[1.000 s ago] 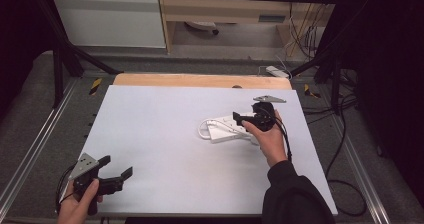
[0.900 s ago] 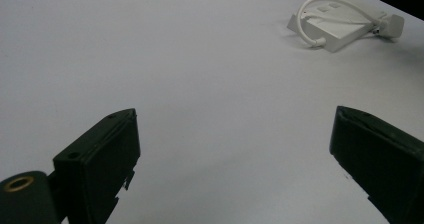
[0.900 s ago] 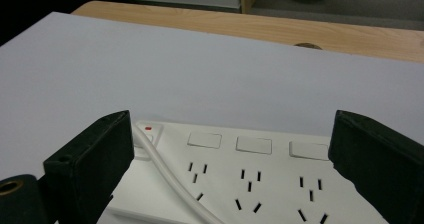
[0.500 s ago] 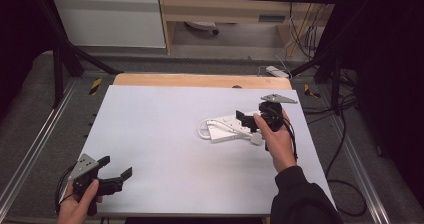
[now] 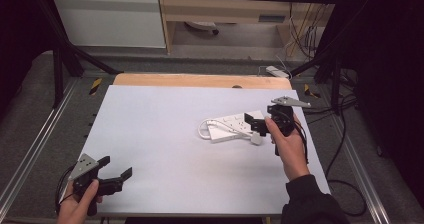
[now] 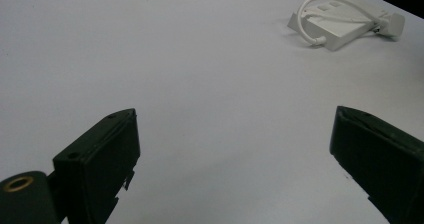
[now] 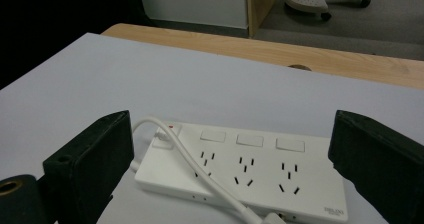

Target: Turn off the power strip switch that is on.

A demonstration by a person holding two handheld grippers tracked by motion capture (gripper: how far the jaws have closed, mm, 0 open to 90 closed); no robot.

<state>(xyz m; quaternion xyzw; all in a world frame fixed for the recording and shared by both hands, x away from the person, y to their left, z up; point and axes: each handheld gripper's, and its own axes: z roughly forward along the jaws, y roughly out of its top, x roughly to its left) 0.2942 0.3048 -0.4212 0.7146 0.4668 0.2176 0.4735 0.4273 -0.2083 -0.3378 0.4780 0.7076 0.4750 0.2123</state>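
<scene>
While your right tongs [image 5: 261, 124] hover released at the right end of the white power strip [image 5: 231, 126], right of centre on the counter [image 5: 160, 119], its cord [image 7: 200, 171] draped across it, your left tongs [image 5: 116, 173] sit released at the near-left corner.

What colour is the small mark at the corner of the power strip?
Red, on the white power strip; the right gripper view shows it best.
</scene>
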